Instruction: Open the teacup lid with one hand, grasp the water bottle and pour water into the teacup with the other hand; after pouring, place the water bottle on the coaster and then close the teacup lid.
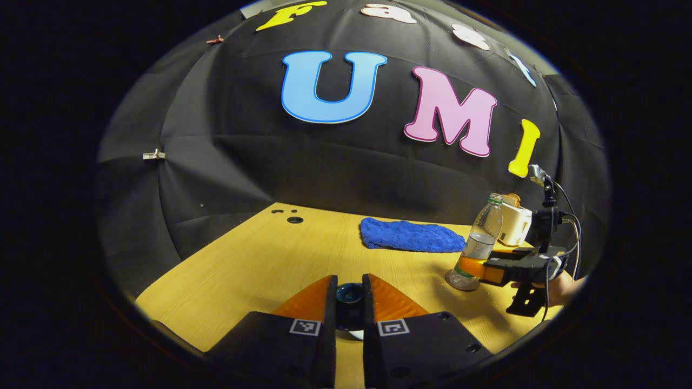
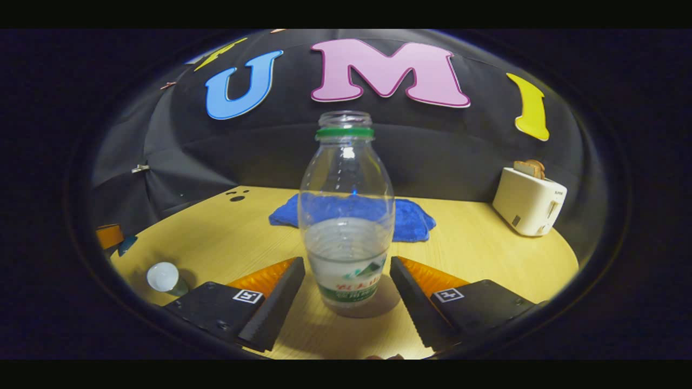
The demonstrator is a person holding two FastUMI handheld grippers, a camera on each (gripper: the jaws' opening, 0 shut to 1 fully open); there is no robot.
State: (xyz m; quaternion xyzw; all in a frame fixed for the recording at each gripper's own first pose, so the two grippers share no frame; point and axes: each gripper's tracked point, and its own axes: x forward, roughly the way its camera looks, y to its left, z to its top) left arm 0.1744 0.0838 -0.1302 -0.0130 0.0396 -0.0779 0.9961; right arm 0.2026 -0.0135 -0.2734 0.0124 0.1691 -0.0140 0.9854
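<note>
Black tongs (image 1: 348,302) bear square coded markers.

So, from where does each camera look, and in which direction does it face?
Left gripper view: rides on the left gripper, low over the table, facing the booth wall; its own fingers grip the teacup lid; the right gripper and a hand show at the right.
Right gripper view: rides on the right gripper, facing the water bottle between its own open fingers.
Shared: bottle, blue cloth, toaster, table.
</note>
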